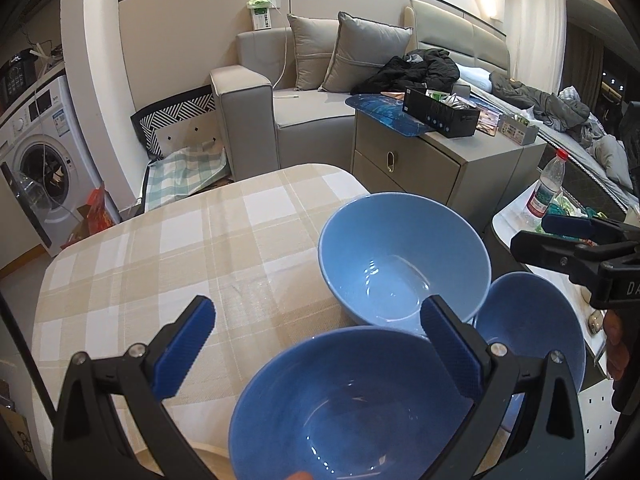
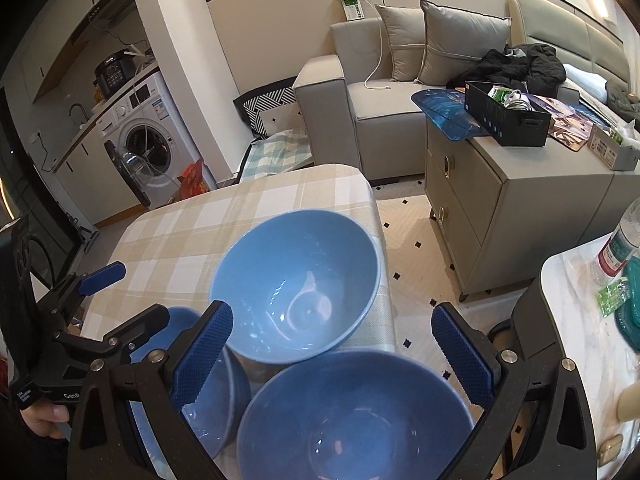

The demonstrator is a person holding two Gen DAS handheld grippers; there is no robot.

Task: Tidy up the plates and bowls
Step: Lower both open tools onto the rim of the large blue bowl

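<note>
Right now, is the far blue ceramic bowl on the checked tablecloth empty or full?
Empty: the far blue ceramic bowl shows only its bare glossy bottom.

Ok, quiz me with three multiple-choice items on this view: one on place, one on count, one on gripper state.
1. The bowls sit on:
A. the sofa
B. the checked tablecloth
C. the floor

2. Blue bowls in view:
A. one
B. two
C. three

3. The left gripper is:
A. open
B. shut on a bowl
C. out of view

Answers:
1 B, the far bowl rests on the cloth.
2 C, the far bowl, the near bowl and the small bowl all show.
3 A, its fingers stand wide apart, as do the right gripper's.
</note>
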